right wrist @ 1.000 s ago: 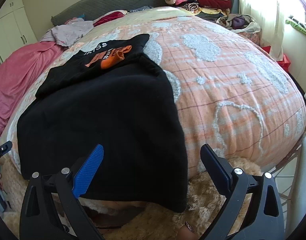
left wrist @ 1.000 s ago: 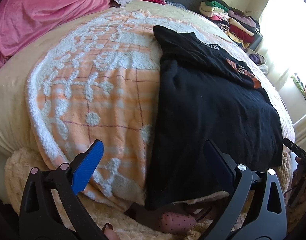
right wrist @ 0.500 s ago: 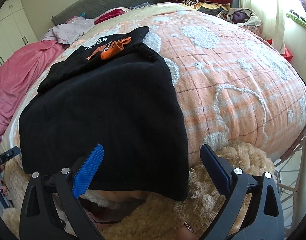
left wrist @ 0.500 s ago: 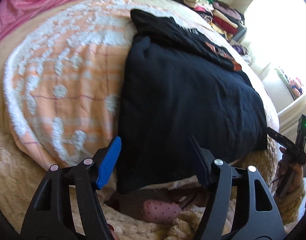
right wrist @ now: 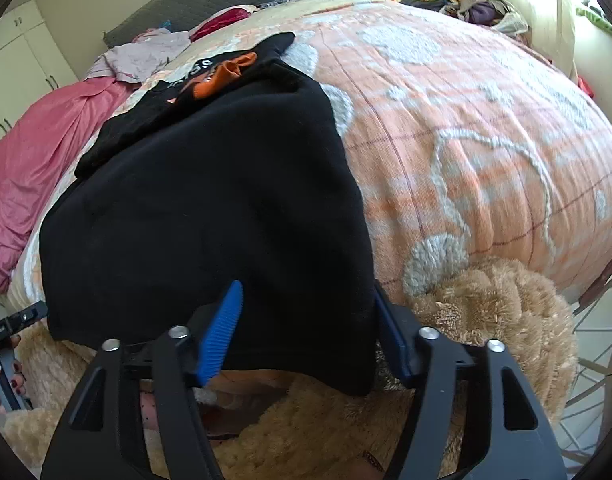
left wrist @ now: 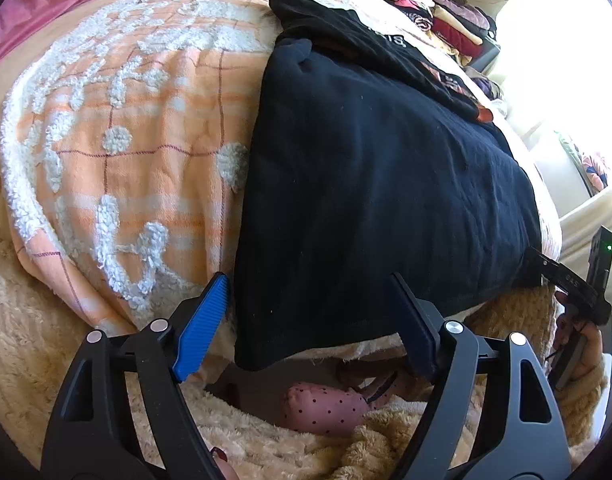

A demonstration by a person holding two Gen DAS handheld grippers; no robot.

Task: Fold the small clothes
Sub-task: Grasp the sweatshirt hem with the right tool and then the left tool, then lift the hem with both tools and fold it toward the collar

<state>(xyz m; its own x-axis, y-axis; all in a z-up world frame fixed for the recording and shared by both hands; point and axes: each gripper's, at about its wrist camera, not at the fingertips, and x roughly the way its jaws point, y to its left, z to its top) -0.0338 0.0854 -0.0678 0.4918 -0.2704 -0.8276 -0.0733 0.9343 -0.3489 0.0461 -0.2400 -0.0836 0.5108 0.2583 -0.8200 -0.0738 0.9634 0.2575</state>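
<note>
Black garment (left wrist: 370, 184) spread over the near edge of the bed (left wrist: 117, 128), hem hanging off. Left gripper (left wrist: 310, 320): jaws apart, opening, straddling the near left hem corner, nothing pinched; risk of missing the cloth. Right gripper (right wrist: 310, 328): closing around the right hem corner, not yet pressing; risk of catching only one layer.

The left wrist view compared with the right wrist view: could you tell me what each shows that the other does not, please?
Only the left wrist view shows the pink dotted slipper below the bed edge and the left gripper, its jaws opening around the near left corner of the black garment. Only the right wrist view shows the white wardrobe doors and the right gripper, closing over the garment's near right corner. Both share the garment, the orange blanket and the stacked clothes.
</note>
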